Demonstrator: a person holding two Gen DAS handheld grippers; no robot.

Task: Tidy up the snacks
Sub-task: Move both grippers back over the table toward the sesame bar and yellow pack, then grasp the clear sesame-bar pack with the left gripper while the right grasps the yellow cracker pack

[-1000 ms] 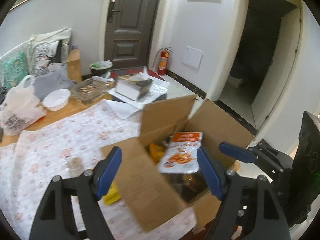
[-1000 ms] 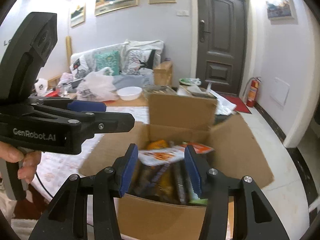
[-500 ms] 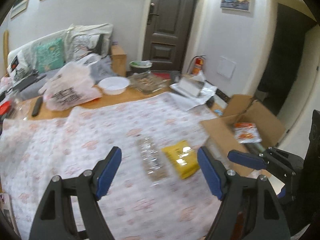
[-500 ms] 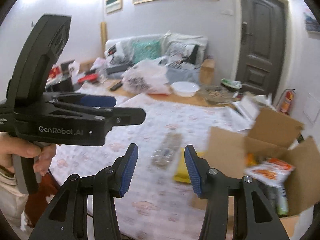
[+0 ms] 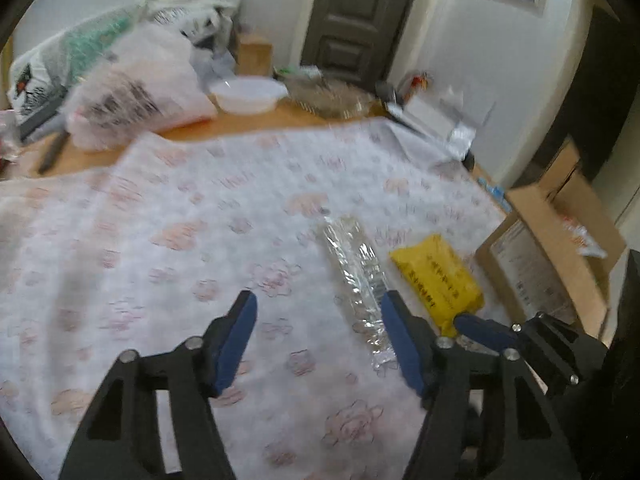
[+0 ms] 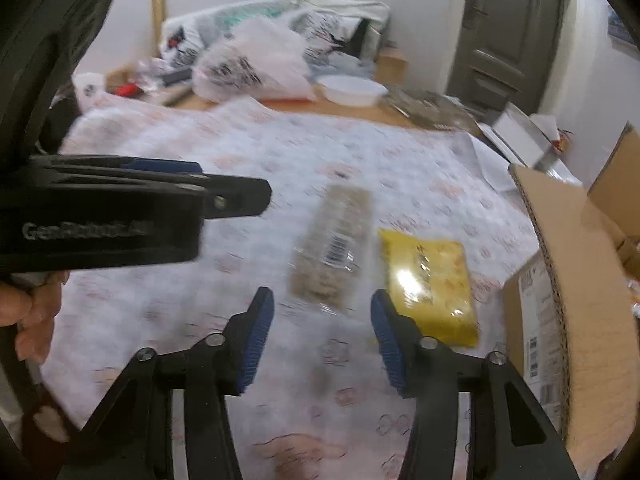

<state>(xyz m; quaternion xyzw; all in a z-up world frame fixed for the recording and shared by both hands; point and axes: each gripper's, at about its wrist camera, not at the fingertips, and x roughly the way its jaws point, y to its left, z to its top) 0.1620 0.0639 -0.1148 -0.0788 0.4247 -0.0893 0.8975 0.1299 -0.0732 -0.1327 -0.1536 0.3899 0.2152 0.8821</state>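
Note:
Two snack packets lie side by side on the flowered tablecloth [image 5: 168, 216]: a long clear packet [image 6: 332, 244] of pale biscuits and a yellow packet [image 6: 430, 280] to its right. My right gripper [image 6: 321, 304] hovers just short of the clear packet's near end, jaws opening, pads touching nothing. My left gripper [image 5: 319, 308] hangs over bare cloth left of the clear packet [image 5: 354, 272], jaws closing with nothing between them. The yellow packet [image 5: 436, 276] lies beyond its right finger. An open cardboard box [image 6: 568, 280] stands at the table's right edge. The picture is blurred.
At the table's far side sit a white plastic bag [image 5: 132, 92], a white bowl [image 5: 248, 94] and a glass dish [image 5: 328, 96]. The box [image 5: 552, 240] holds packets. A hand [image 6: 24, 312] grips the left gripper's [image 6: 160, 196] handle. Cushions and a dark door stand behind.
Both views swung from the box to the tablecloth and sank toward the two packets. The left jaws narrowed; the right jaws widened a little.

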